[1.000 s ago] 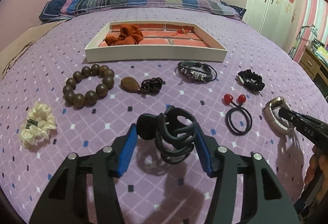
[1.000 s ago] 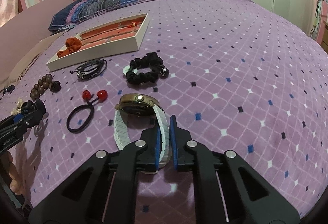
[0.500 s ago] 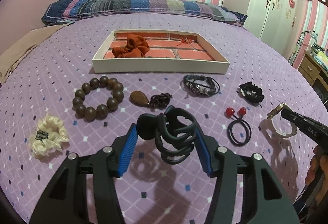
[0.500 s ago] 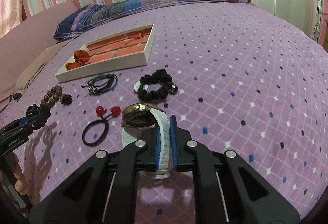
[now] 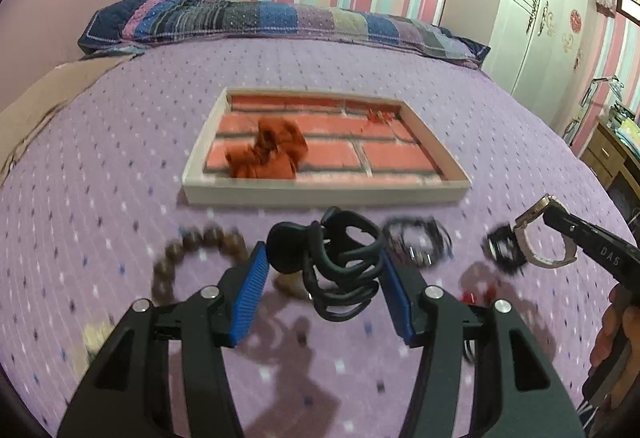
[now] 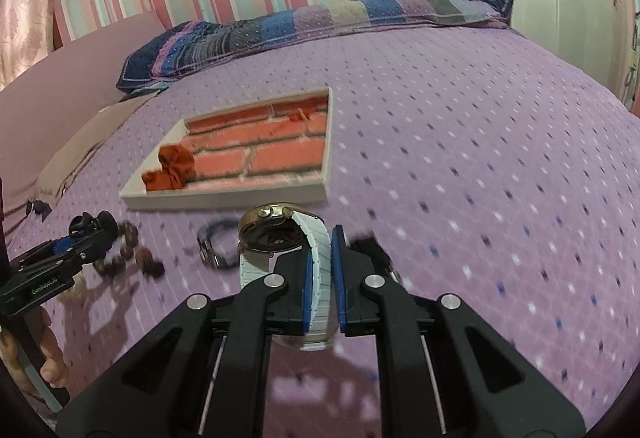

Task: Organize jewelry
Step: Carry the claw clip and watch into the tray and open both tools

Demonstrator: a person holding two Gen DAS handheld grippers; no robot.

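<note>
Blue pads of the left gripper squeeze a black hair claw clip from both sides, low in the middle of the left wrist view. The right gripper is closed tight on the white strap of a watch, and the watch's gold case sticks up in front of the pads. Behind both, near the middle of each view, a white tray with a brick-pattern floor sits on the purple bedspread. An orange scrunchie lies in the tray's left part. Brown beads and a dark bracelet lie blurred on the bedspread in front of the tray.
</note>
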